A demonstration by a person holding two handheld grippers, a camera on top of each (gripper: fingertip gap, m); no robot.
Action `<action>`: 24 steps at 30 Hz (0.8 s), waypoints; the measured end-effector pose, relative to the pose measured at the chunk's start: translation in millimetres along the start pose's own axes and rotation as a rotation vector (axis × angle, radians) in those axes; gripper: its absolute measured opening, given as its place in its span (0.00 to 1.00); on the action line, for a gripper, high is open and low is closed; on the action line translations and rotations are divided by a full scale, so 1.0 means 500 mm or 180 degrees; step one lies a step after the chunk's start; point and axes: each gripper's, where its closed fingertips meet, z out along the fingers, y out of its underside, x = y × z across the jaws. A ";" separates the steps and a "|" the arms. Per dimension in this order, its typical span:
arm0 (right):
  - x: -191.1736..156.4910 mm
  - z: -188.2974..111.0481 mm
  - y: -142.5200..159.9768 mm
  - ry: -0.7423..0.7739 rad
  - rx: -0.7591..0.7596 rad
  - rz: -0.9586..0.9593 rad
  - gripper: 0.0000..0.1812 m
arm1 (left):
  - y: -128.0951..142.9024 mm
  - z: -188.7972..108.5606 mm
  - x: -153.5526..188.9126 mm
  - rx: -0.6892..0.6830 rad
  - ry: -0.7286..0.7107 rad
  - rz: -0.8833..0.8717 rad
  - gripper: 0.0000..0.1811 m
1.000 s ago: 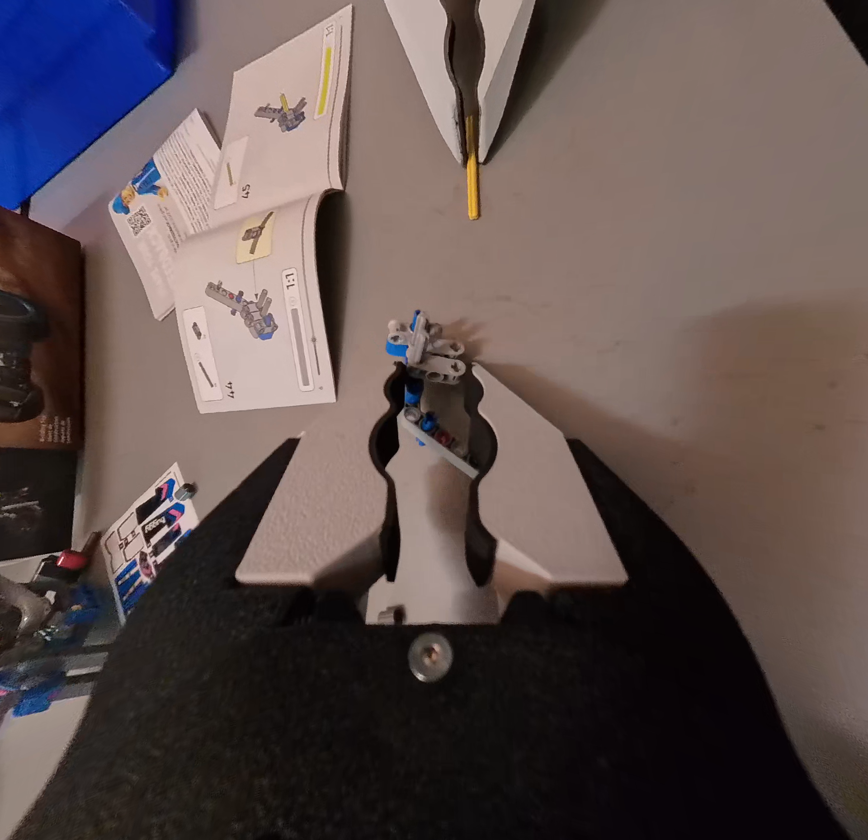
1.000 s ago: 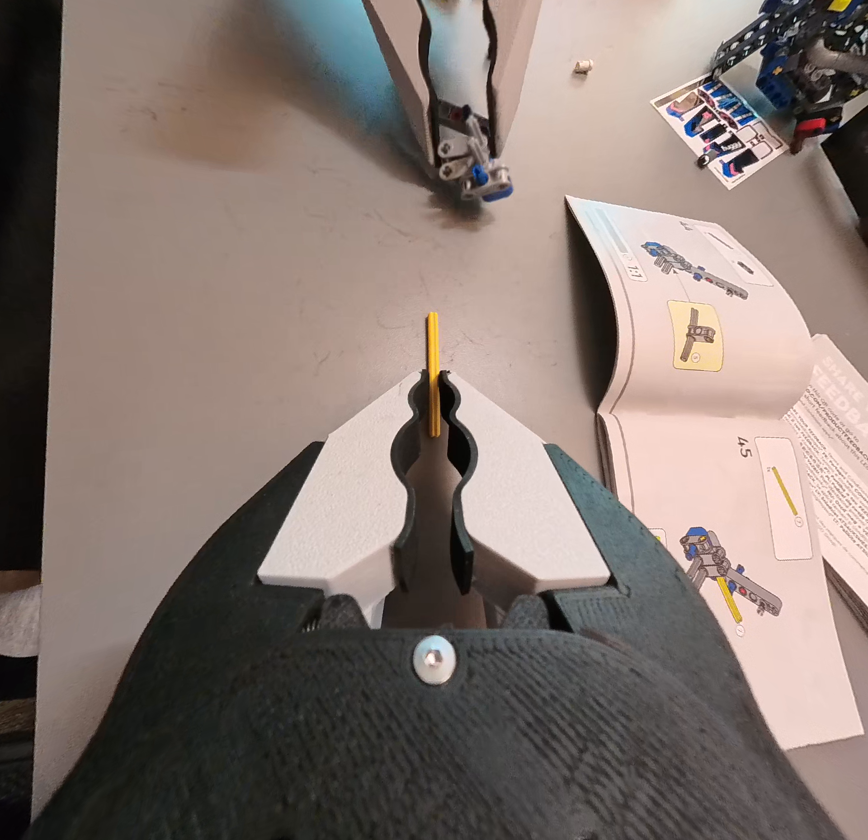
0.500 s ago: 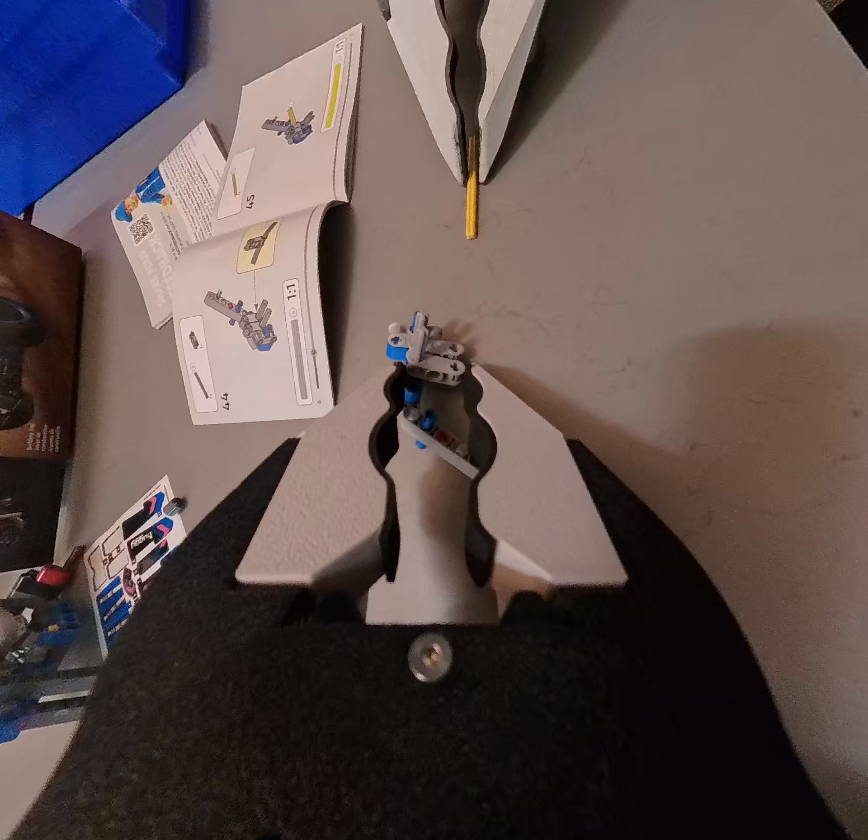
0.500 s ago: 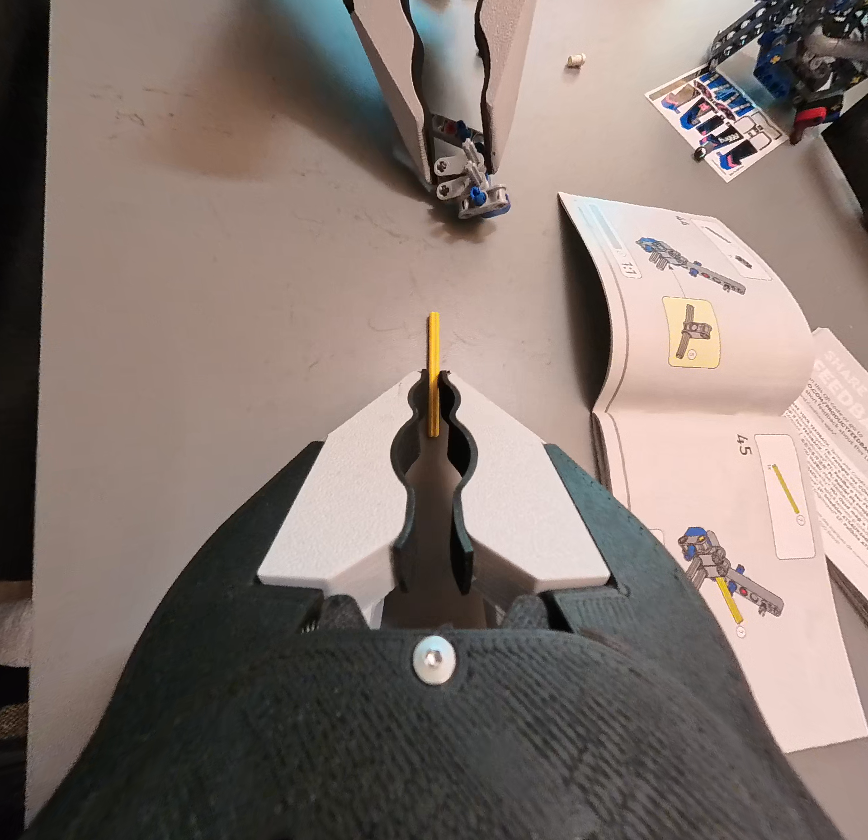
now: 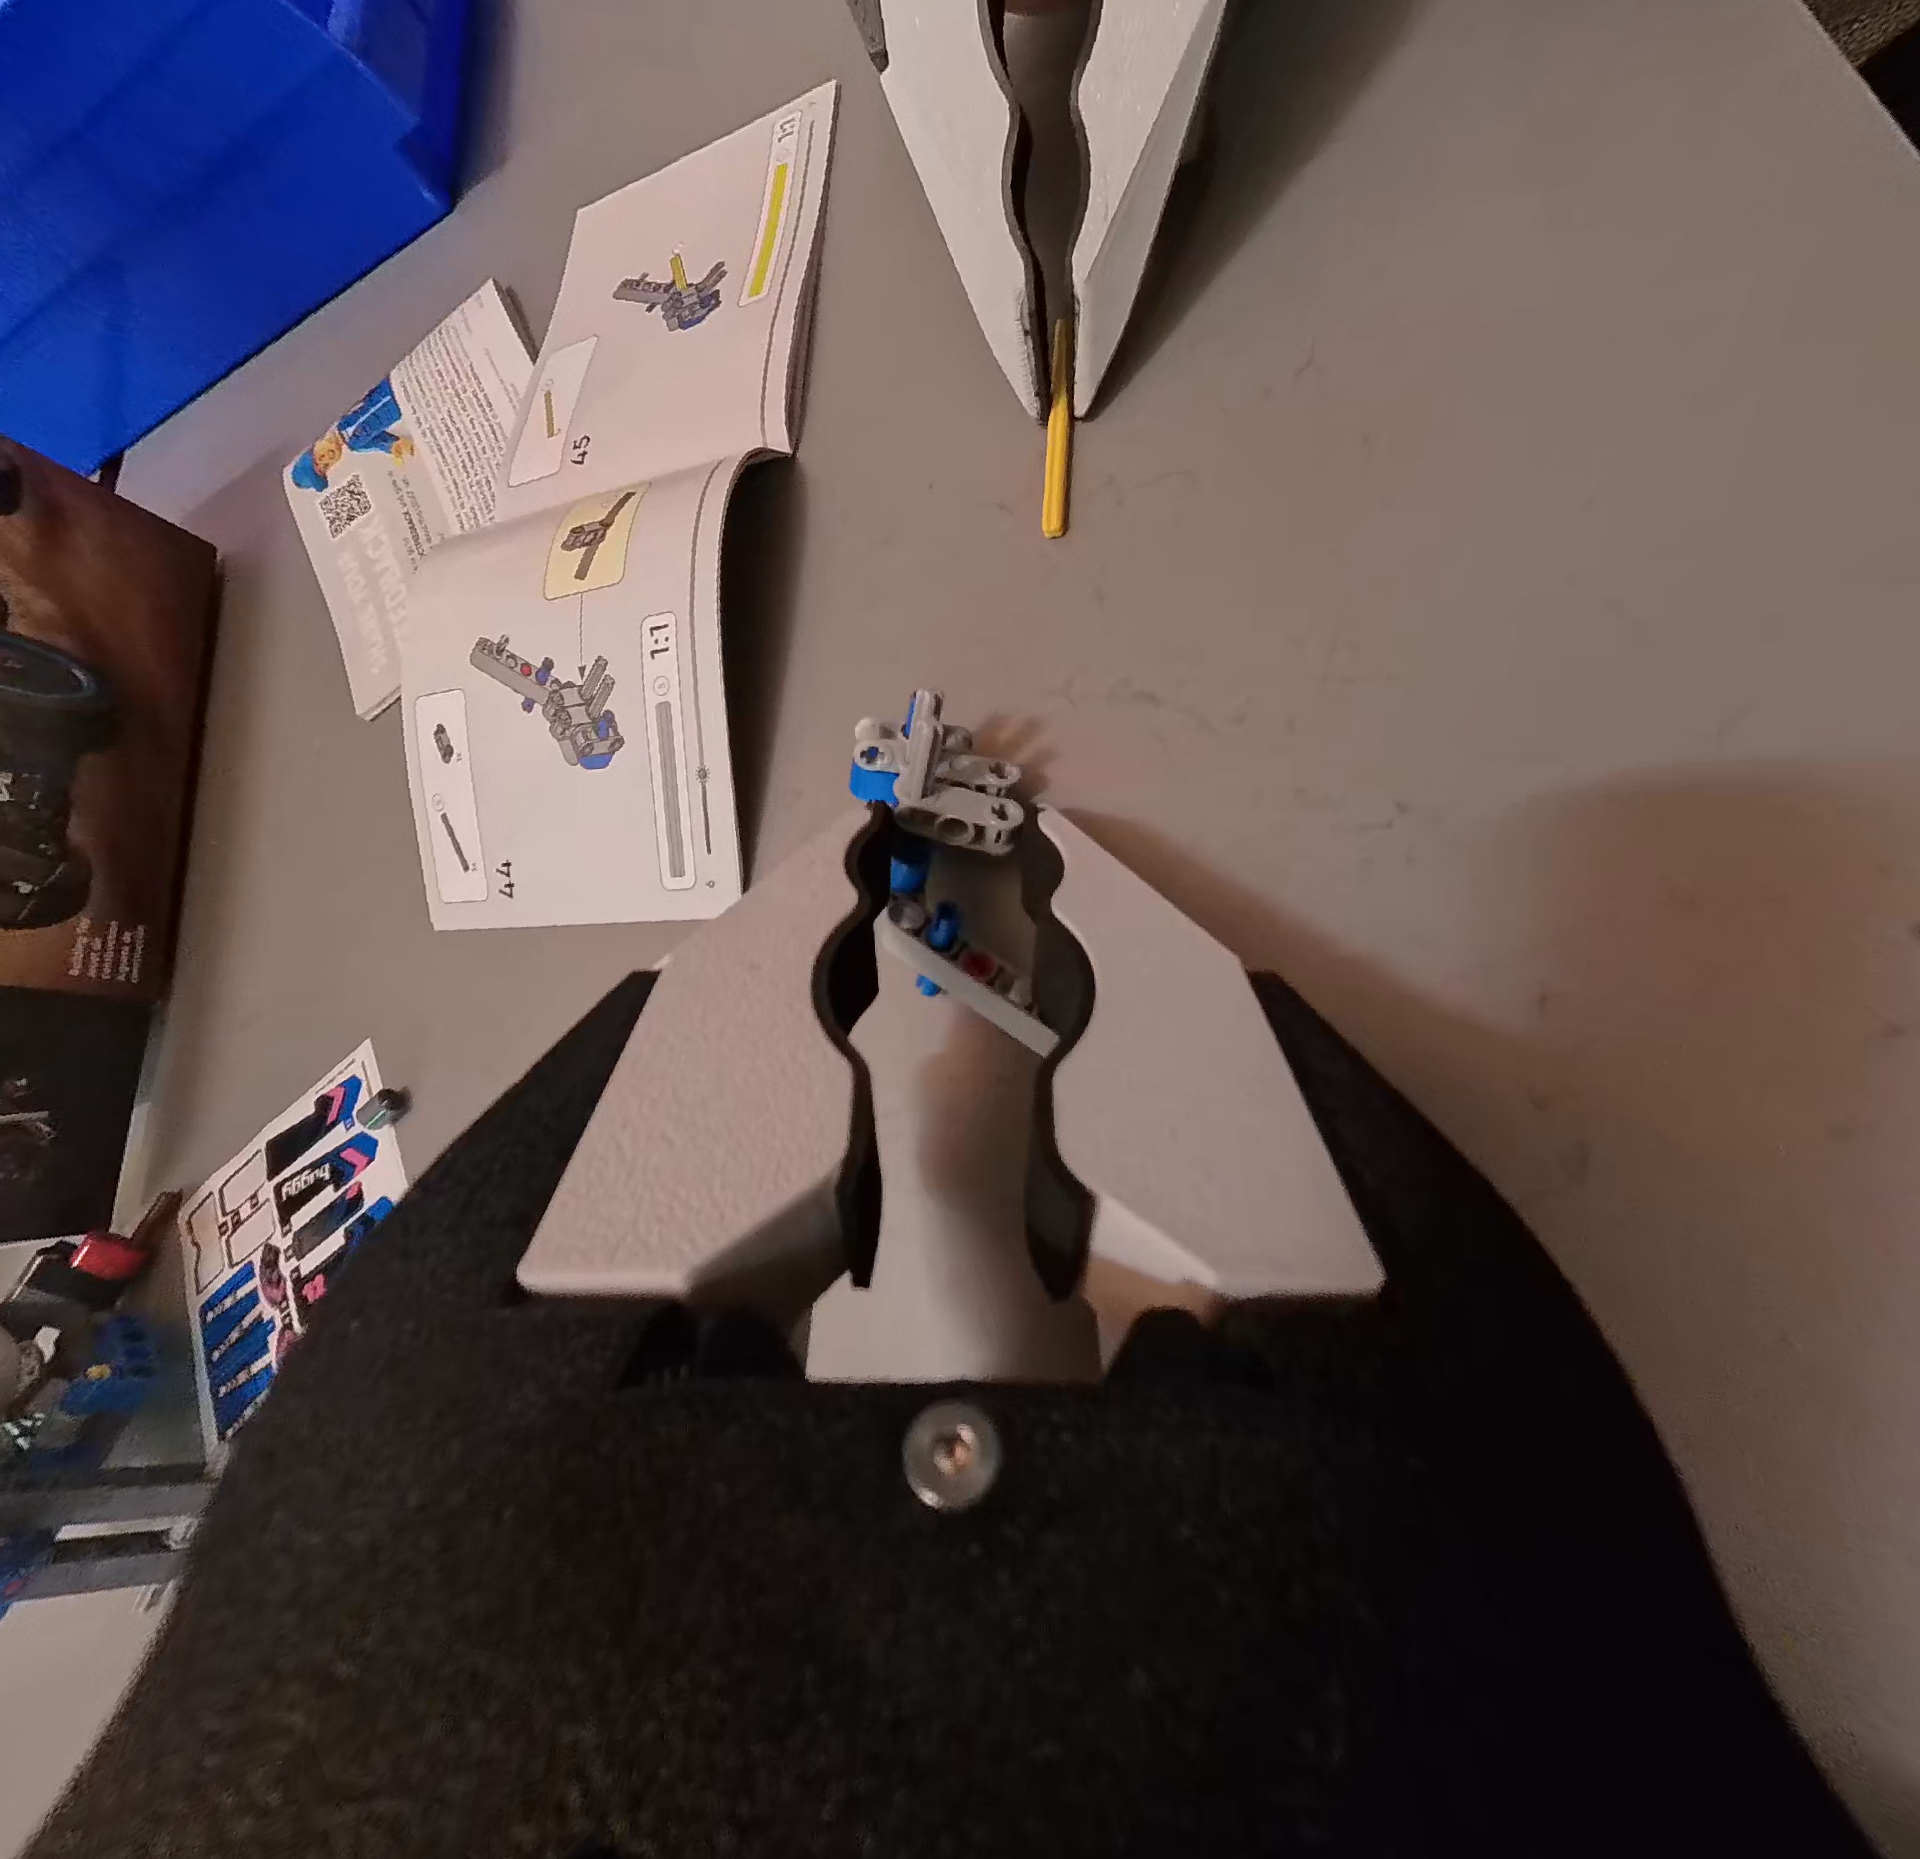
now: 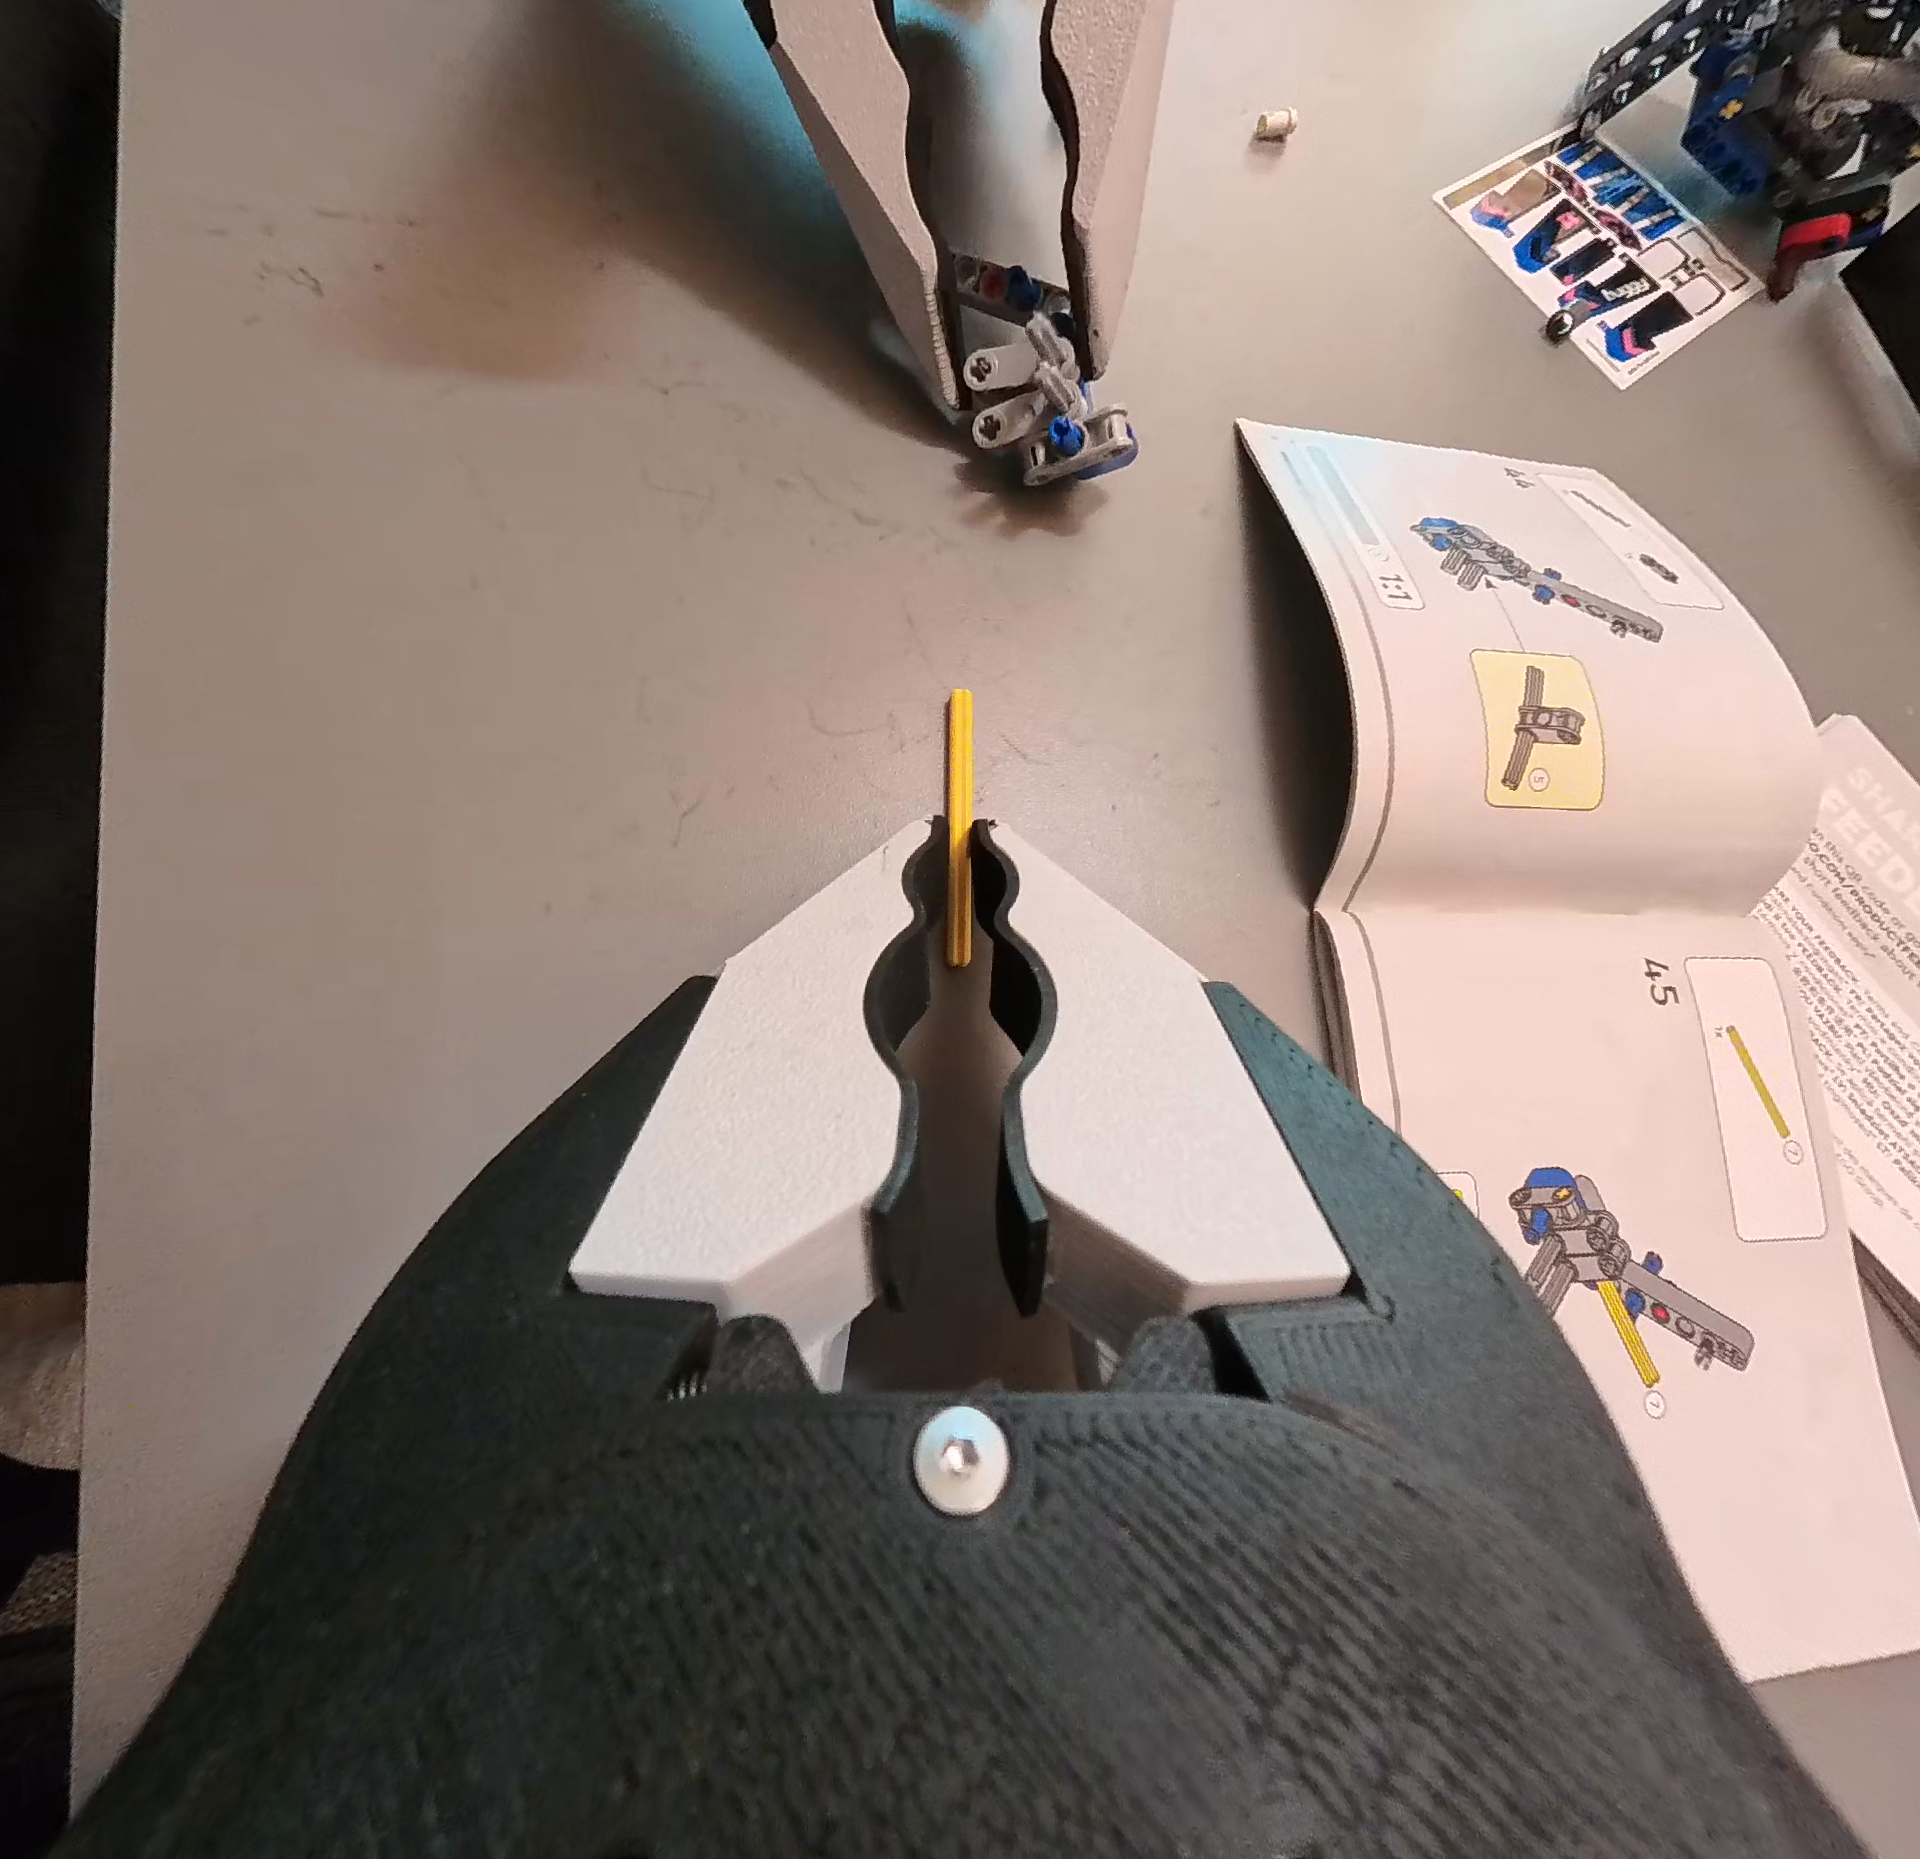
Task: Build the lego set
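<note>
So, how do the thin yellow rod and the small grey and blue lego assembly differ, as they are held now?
The thin yellow rod is one straight, single-coloured piece; the small grey and blue lego assembly is a cluster of several joined parts. The rod sits in the right gripper, whose fingers nearly meet; the left gripper stands wider around the assembly. Both stick out past the fingertips, facing each other above the grey table.

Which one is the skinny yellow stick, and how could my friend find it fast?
Start at the open instruction booklet on the grey table, then look to the bare patch beside it where the two tools face each other. The yellow stick pokes straight out of the right tool, pinched at its tip. It is the only plain yellow, thin piece; the left tool holds a chunky grey-and-blue assembly.
</note>
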 end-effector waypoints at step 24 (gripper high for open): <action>0.000 0.000 0.000 -0.0007 -0.0001 0.0007 0.02 | -0.016 0.001 0.003 0.0149 -0.0029 -0.0064 0.16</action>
